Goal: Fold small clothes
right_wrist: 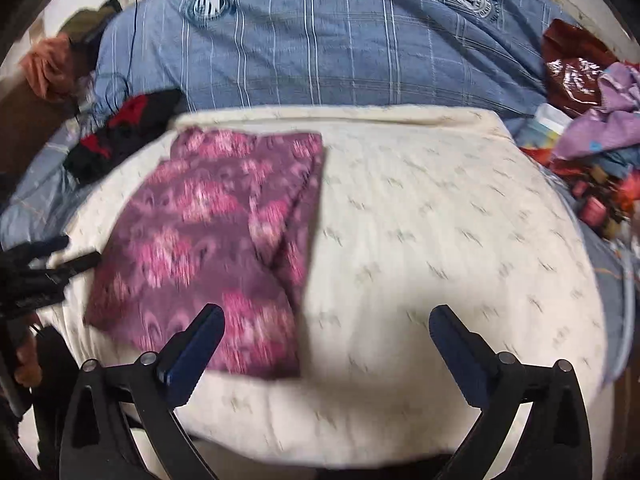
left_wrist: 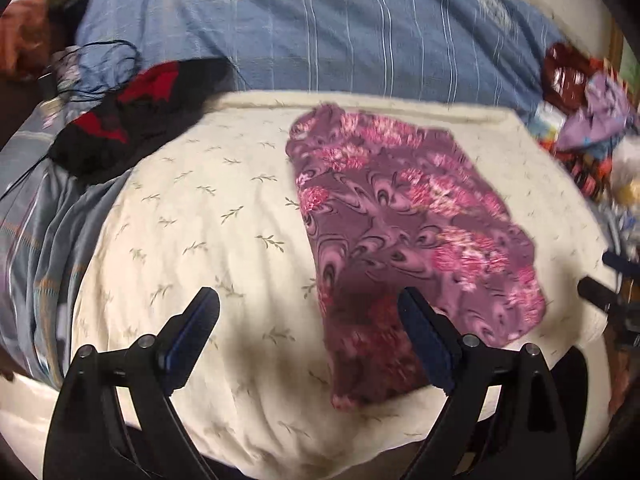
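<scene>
Your left gripper [left_wrist: 308, 296] hangs over the near edge of the cream pad [left_wrist: 192, 208], fingers wide apart, nothing between them; its right finger [left_wrist: 424, 344] sits over the near part of the purple cloth [left_wrist: 404, 232], contact unclear. Your right gripper [right_wrist: 326, 314] is also spread wide and empty, over bare pad [right_wrist: 440, 220] just right of the cloth [right_wrist: 212, 240], with its left finger [right_wrist: 192, 352] over the cloth's near edge. The cloth, purple with pink flowers, lies folded and flat on the pad, running from the far edge toward the near edge. A fold line shows along its right side in the right wrist view. Behind the pad is a blue striped duvet [right_wrist: 320, 40]. A black and red garment [left_wrist: 132, 112] lies at the pad's far left corner, partly on it. A pile of mixed clothes [right_wrist: 600, 128] sits off the pad's far right corner. Both views are motion-blurred.
</scene>
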A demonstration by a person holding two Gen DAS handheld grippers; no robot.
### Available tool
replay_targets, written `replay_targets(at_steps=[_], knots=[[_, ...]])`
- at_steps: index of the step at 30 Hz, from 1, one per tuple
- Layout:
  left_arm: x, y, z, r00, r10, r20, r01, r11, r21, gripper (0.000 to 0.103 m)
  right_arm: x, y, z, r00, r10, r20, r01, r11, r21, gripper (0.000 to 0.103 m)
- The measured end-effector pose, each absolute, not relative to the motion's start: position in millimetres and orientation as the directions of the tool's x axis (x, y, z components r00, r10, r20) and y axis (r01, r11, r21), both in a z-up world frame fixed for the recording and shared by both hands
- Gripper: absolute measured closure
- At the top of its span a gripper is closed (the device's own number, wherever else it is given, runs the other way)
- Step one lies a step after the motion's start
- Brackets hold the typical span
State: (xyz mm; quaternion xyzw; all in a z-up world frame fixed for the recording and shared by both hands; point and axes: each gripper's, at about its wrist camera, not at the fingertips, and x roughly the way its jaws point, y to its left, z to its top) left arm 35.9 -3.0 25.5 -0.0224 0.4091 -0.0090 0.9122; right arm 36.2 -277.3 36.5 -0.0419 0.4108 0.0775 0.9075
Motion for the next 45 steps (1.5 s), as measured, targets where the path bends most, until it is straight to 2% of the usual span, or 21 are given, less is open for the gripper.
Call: replay_targets(at_steps=[5,8,15,18,23,28,45], knots=[[13,-14,34,0.694,0.016,-0.72,-0.003,1.0,0.018,0.011,5,-284,44,0.687,0.112,-0.718,-0.164,0.986,-0.003,0.0],[4,-19,36,0.705,0.016,-0.709,-0.006,1.0,0.018,0.011,0,-284,44,0.688,0.096,-0.719,-0.151,0.989,-0.012,0.0],[-10,-32,34,0.699,0.043,-0.714,-0.006,0.998,0.055,0.011,-16,-281,50,0.726,-0.013,-0.688,-0.108,0.985,-0.133,0.0],[-13,-34,32,0.693,0.046,-0.719,-0.005,0.998,0.06,0.011,-19,-284,57,0.729,0.003,-0.684,-0.1,0.99,-0.103,0.0],[-15,-35,32,0.689,0.034,-0.724,0.004,0.999,0.05,0.011,-25,-285,65,0.744,0.022,-0.667,-0.111,0.99,-0.092,0.0],[-18,-38,35,0.696,0.032,-0.717,0.009,0.999,0.053,0.011,-26,-283,64,0.748,-0.018,-0.663,-0.097,0.986,-0.136,0.0],[-17,-61,39,0.696,-0.035,-0.718,0.083,0.996,0.033,0.011,-20,-288,64,0.743,-0.005,-0.669,-0.087,0.991,-0.104,0.0]])
